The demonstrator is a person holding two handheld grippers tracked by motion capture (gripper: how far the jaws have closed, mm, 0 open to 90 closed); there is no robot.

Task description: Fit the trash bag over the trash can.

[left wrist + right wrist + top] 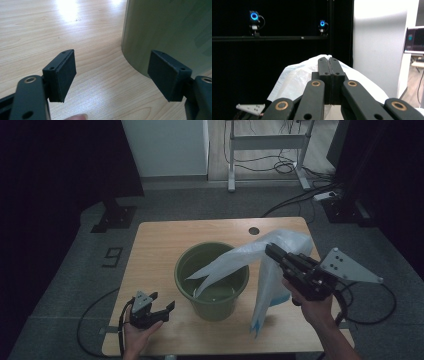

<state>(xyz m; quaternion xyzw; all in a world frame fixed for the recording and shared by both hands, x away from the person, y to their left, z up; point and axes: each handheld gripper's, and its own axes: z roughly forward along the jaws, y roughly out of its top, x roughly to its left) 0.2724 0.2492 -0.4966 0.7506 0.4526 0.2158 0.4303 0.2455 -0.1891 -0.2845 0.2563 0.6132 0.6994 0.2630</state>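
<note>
A green bucket [215,306] stands at the middle of the wooden table [160,240]. My right gripper [270,251] is raised to its right, shut on a white plastic bag [287,242]. One part of the bag slopes down into the bucket, and another hangs to the table at the right. In the right gripper view the closed jaws [329,60] pinch the bag [292,80] at its top. My left gripper [162,301] rests low at the front left, open and holding nothing. In its view the gripper [112,72] points past the bucket's wall [170,27].
A round cable hole [254,230] sits near the table's far edge. On the floor behind are a white desk frame [267,142], cables and a power strip [327,196]. A white cabinet [165,147] stands at the back left. Bare tabletop lies left of the bucket.
</note>
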